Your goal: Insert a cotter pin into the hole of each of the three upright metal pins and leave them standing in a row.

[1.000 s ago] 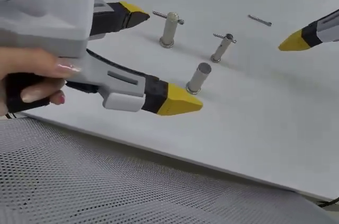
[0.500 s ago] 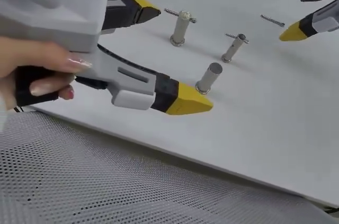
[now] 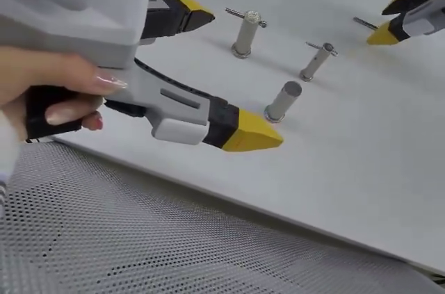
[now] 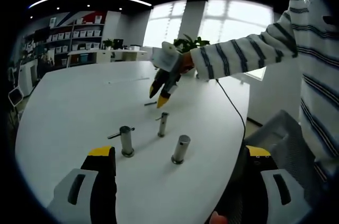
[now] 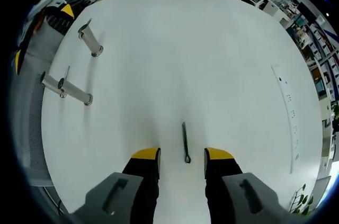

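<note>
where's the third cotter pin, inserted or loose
Loose. The cotter pin lies flat on the table, its near end between the right gripper's open jaws; the nearest metal pin has none.

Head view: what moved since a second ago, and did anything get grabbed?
The right hand-held gripper closed in on the loose cotter pin, which now lies between its open jaws, not yet gripped. The three metal pins stayed standing, two already pinned, and the left hand-held gripper stayed open near them.

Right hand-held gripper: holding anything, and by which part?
Nothing: the right hand-held gripper is open, jaws either side of the thin metal cotter pin on the white table.
</note>
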